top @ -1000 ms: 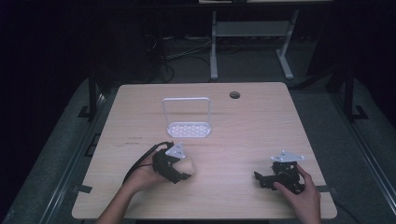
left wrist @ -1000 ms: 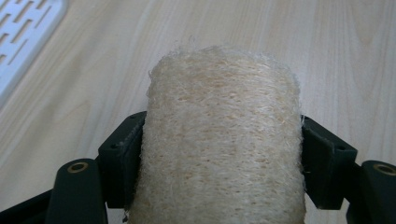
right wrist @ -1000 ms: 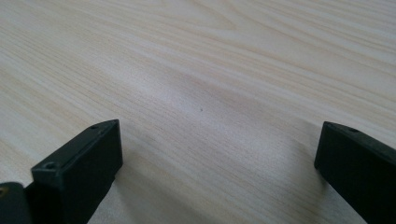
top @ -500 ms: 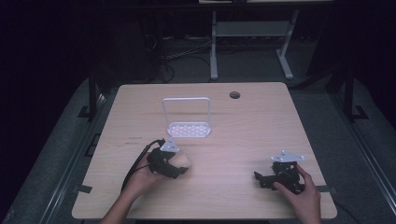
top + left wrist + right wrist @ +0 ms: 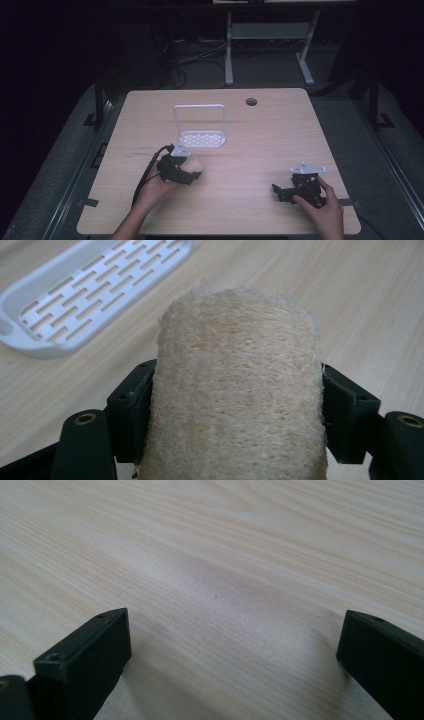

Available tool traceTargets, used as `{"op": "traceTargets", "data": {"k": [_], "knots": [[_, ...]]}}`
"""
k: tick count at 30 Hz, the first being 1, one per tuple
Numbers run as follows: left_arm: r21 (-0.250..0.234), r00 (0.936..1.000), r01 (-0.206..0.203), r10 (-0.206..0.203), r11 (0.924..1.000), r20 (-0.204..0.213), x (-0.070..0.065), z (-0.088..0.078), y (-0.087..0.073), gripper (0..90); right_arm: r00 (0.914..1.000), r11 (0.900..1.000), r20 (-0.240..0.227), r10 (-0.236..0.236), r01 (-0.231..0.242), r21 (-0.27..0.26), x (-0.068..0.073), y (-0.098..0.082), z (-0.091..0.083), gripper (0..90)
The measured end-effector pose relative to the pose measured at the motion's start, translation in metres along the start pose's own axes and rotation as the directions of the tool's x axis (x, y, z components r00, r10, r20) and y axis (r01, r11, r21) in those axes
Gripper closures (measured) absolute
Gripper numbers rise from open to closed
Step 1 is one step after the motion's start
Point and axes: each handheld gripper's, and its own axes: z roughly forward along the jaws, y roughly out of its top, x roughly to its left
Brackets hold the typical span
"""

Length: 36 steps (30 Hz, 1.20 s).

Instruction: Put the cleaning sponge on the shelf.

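Loofah sponge (image 5: 196, 165) sits clamped in the left gripper (image 5: 176, 169) low over the tabletop (image 5: 260, 140), just short of the white slotted rack (image 5: 201, 138) beyond it. Left gripper view: rack (image 5: 75, 290) up-left, loofah's long axis probably along the jaws. Right gripper view: jaws wide apart, empty.

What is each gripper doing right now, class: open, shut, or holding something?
Left gripper: shut on the loofah sponge, beside the white slotted tray.
Right gripper: open, holding nothing, over the bare table.
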Motion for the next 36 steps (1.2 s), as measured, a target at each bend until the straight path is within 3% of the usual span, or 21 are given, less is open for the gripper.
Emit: {"op": "traceTargets", "data": {"k": [19,36], "knots": [[-0.015,0.9998,0.006,-0.007,0.9999,-0.017,0.003,0.007,0.024,27.4,1.0,1.0,-0.002,-0.003,0.003,0.0,0.0,0.0,0.0,0.7],[-0.021,0.9994,0.02,-0.02,0.9996,-0.027,0.018,0.017,0.043,27.4,1.0,1.0,-0.002,-0.002,0.002,0.0,0.0,0.0,0.0,0.7]]}}
